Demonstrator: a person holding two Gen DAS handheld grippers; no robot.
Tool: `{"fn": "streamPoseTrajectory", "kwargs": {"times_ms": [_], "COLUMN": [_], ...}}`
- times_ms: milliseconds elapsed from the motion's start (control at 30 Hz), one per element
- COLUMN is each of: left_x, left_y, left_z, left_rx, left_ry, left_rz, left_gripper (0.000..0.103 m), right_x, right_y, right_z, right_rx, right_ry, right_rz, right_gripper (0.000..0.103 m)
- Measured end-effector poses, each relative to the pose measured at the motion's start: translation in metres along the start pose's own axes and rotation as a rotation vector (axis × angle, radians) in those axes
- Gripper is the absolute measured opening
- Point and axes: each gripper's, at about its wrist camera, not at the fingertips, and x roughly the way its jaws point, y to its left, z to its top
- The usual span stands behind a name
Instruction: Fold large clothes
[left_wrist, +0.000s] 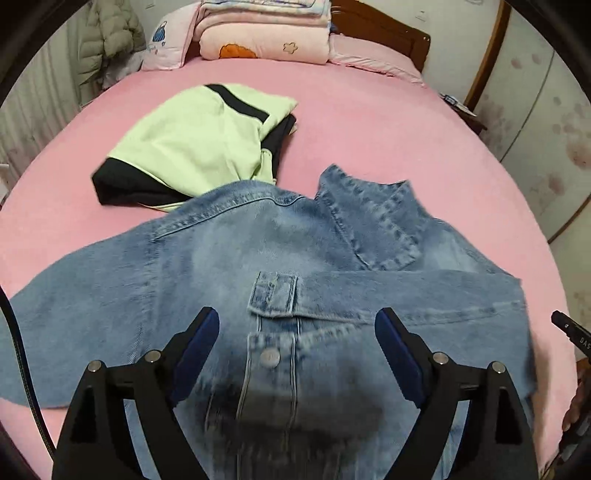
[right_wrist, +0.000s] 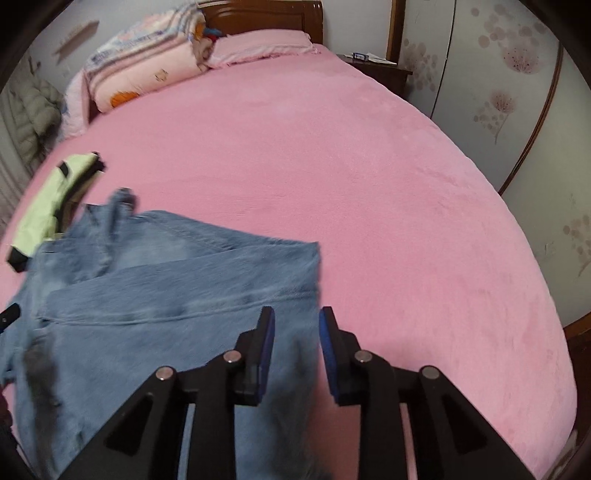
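Left gripper (left_wrist: 295, 325): jaws wide, empty, above your jacket (left_wrist: 207, 258) at lower centre. Right gripper (right_wrist: 297, 325): jaws slightly parted, gripping nothing, over its right edge. Step, likely: between folds. Next: you take the left sleeve (left_wrist: 74, 288), fold inward.

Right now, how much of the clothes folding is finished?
One green and black garment already lies folded on the pink bed. The denim jacket is in hand: one sleeve lies folded across its front, the other still spreads out. Both the left hand-held gripper and the right hand-held gripper hover open above it, gripping nothing. The rest of the jacket's folding remains.
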Motion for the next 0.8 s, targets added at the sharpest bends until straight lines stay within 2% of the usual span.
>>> {"fn": "streamPoseTrajectory", "kwargs": {"times_ms": [200, 433, 633, 800], "left_x": [-0.061, -0.118, -0.146, -0.173], "left_y": [-0.007, -0.013, -0.011, -0.005], "left_z": [-0.012, -0.026, -0.037, -0.048], "left_rx": [0.028, 0.068, 0.069, 0.074], "left_ry": [-0.046, -0.101, -0.102, -0.138], "left_rz": [-0.011, -0.002, 0.008, 0.016], "left_gripper": [0.089, 0.089, 0.089, 0.089], "right_x": [-0.053, -0.104, -0.137, -0.160], "right_y": [0.019, 0.043, 0.059, 0.078], "right_z": [-0.013, -0.029, -0.041, -0.052], "right_rx": [0.003, -0.046, -0.055, -0.068], "right_ry": [-0.047, -0.101, -0.145, -0.172], "right_rz": [0.062, 0.062, 0.106, 0.133], "right_gripper": [0.030, 0.039, 0.051, 0.051]}}
